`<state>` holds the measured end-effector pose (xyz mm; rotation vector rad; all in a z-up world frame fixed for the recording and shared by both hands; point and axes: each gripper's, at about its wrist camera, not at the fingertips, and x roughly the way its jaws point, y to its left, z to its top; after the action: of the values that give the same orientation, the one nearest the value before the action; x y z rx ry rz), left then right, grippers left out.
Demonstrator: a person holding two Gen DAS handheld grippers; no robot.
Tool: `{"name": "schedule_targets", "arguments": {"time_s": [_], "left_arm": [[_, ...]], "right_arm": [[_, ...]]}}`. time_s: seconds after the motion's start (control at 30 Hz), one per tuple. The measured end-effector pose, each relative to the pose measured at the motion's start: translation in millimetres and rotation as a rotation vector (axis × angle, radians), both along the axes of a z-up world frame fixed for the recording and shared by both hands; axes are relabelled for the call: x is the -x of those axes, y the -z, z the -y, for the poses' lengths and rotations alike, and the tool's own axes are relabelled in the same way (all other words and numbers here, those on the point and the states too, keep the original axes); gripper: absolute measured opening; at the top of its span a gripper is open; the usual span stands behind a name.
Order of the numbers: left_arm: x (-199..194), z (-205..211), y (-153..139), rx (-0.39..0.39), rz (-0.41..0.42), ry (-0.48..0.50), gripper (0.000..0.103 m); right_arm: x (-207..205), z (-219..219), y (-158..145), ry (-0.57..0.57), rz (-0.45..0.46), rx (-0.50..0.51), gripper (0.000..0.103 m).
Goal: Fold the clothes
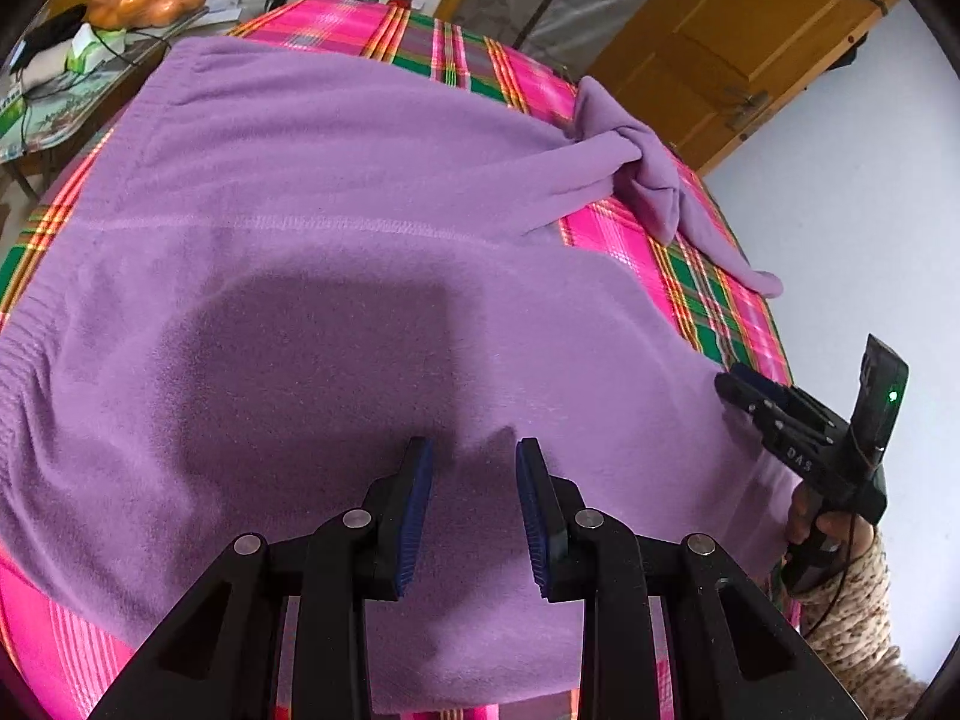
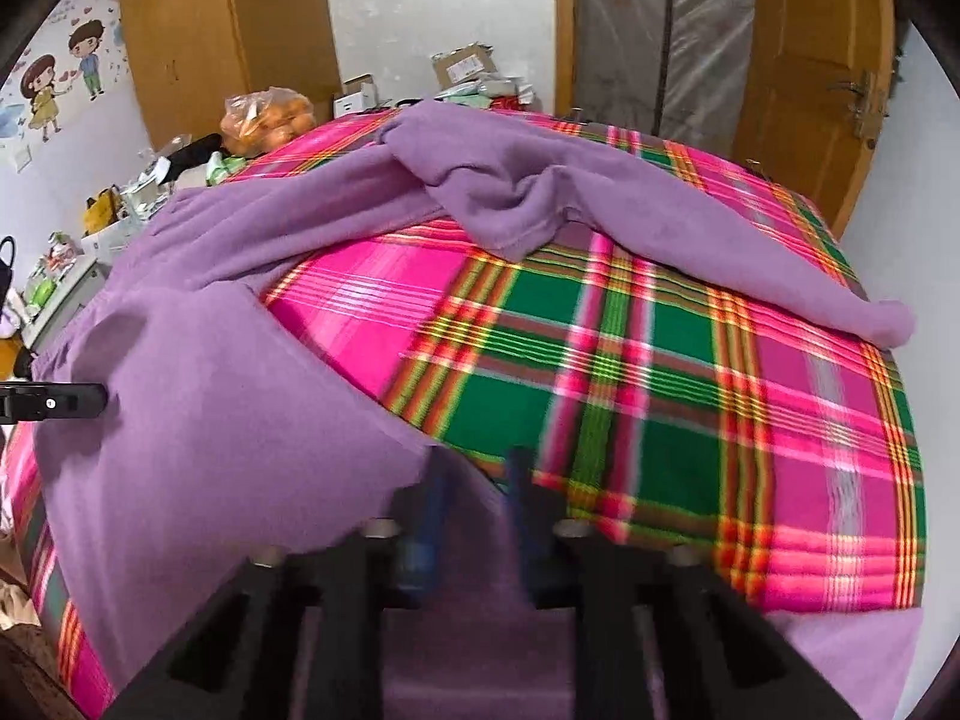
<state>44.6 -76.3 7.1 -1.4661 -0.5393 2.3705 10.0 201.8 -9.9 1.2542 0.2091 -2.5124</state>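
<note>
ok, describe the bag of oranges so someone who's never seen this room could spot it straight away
Start at the bed with the pink and green plaid cover, where the purple sweater is spread out. Look past the bed's far left corner to the cluttered side table. The bag of oranges sits there: a clear, crinkled plastic bag bulging with round orange fruit, the only orange thing among boxes and packets.

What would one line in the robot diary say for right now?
stage: fold not started | purple sweater spread on plaid bedcover | sleeve bunched | left gripper open above sweater | right gripper blurred at sweater edge
</note>
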Motion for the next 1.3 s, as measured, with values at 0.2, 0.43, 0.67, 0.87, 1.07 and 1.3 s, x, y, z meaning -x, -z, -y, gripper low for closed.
{"name": "schedule_targets", "arguments": {"time_s": [0.2, 0.43, 0.67, 0.87, 1.07, 1.3], "left_arm": [[0.7, 1.8, 2.2, -0.018, -0.008, 0.016, 0.03], [4.7, 3.1, -6.4, 0.024, -0.036, 0.023, 0.03], [26.9, -8.9, -24.8, 0.071, -0.074, 0.058, 0.03], [56.6, -35.6, -40.1, 0.112, -0.102, 0.126, 0.03], [92.1, -68.2, -40.4, 0.199, -0.124, 0.179, 0.03], [125.5, -99.8, -32.9, 0.322, -0.135, 0.238, 0.03]], "right_arm": [[12.0, 8.0, 0.3, 0.019, -0.012, -0.067, 0.002], [23.0, -13.4, -9.3, 0.077, 0.021, 0.011, 0.003], [38.1, -25.7, -43.9, 0.089, -0.027, 0.073, 0.004], [60.2, -26.6, -77.1, 0.112, -0.094, 0.101, 0.01], [94.3, -11.5, -50.0, 0.089, -0.012, 0.073, 0.017], [124.2, 7.9, -13.3, 0.031, 0.054, 0.054, 0.045]]}}
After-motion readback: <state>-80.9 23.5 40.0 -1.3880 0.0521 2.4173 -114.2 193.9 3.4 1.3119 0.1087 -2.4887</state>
